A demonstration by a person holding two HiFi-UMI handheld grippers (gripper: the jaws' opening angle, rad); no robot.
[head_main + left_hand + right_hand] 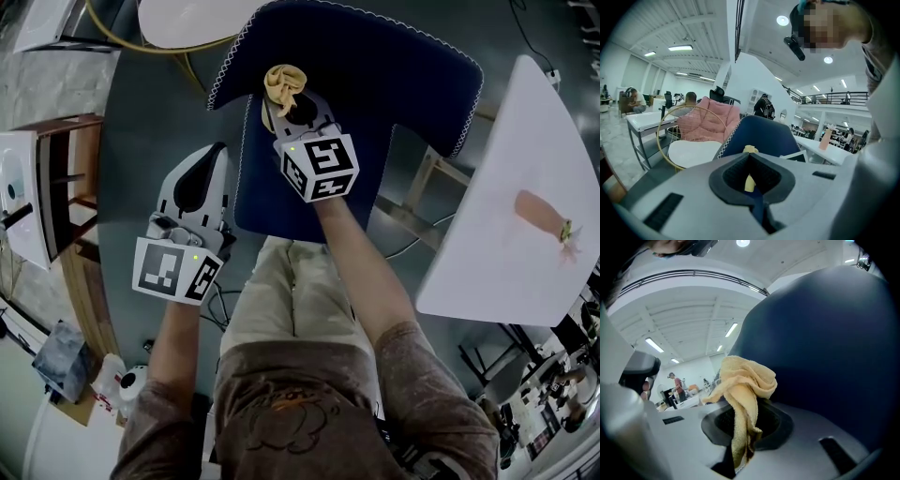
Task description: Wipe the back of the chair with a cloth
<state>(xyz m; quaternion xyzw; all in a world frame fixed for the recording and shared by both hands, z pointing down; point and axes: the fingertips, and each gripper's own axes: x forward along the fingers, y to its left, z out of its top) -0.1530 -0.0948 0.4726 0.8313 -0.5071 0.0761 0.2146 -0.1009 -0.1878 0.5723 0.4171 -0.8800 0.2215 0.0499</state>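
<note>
The bunched yellow terry cloth (284, 84) sits at the upper centre of the head view. It is clamped between the jaws of the right gripper (292, 105) and pushed against the dark navy upholstered chair (394, 84) with white stitched edging.

In the right gripper view the cloth (743, 390) billows above the pinched jaws, and its tail drops into the hollow of the right gripper (743, 430), where its end is lost. The chair (825, 343) fills the upper right.

The left gripper (202, 178) is at the left centre, just beside the chair's edge. Its jaws are drawn together on nothing.

From above, the chair's back and seat are hard to tell apart, and its legs are hidden.
</note>
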